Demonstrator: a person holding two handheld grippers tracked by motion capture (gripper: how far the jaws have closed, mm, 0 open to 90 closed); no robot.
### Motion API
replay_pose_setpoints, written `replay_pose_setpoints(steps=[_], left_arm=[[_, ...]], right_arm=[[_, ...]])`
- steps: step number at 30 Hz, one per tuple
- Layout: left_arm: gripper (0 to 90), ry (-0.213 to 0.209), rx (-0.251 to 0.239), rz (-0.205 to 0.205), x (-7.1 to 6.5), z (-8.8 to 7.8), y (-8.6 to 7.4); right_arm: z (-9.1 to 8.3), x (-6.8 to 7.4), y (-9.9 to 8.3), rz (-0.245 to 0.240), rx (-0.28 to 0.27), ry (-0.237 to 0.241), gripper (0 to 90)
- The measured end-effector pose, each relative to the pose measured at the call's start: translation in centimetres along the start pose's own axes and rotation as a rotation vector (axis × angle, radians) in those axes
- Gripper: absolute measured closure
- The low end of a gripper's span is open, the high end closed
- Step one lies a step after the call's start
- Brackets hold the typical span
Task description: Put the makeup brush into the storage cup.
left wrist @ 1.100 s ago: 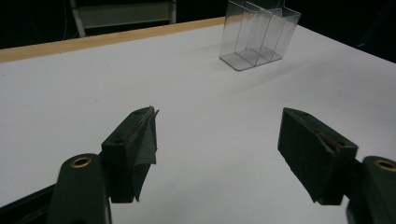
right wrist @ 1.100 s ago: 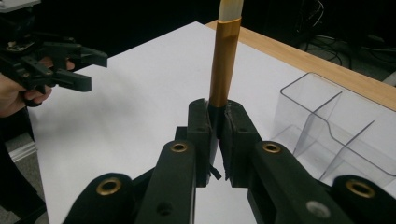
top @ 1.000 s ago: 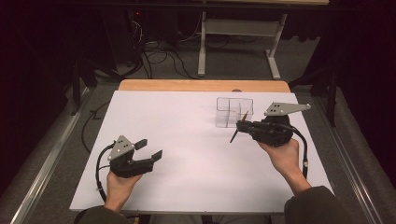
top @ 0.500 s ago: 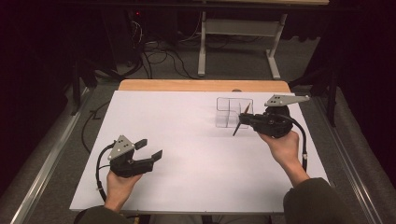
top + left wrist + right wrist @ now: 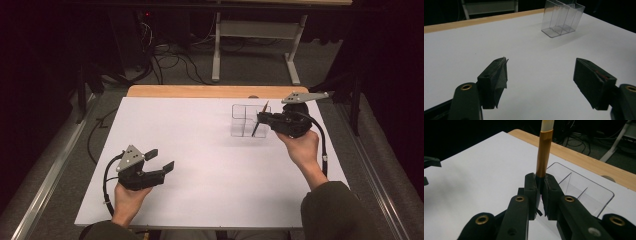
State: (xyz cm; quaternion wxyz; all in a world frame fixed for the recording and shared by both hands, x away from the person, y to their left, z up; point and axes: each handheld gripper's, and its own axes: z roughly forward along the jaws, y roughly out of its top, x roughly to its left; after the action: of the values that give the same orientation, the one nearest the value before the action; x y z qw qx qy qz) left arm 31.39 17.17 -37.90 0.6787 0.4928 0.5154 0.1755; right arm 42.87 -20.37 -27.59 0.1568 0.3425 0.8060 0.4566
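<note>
Right gripper (image 5: 539,192) clamped on pen (image 5: 544,155), held upright over clear divided organizer (image 5: 584,192); pen likely picked, insertion left. Left gripper (image 5: 159,159) wide open, empty, resting near table (image 5: 200,125) front edge, well apart.

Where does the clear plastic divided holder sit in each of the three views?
High view: the clear plastic divided holder stands right of centre, towards the far edge.
Left gripper view: top, right of centre.
Right gripper view: right, behind the jaws.
Shared landmark: the wooden table edge.
</note>
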Motion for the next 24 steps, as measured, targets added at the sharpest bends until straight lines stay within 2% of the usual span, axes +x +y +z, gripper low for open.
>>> replay_pose_setpoints(steps=[2,24], left_arm=[[28.1,-0.001,-0.011,-0.005,0.0,-0.1,0.1],[28.0,-0.001,0.027,0.007,0.0,0.2,-0.2]], right_arm=[[0.1,-0.2,0.2,0.006,-0.002,-0.009,84.7],[1.5,-2.6,1.5,0.044,-0.003,-0.119,84.5]])
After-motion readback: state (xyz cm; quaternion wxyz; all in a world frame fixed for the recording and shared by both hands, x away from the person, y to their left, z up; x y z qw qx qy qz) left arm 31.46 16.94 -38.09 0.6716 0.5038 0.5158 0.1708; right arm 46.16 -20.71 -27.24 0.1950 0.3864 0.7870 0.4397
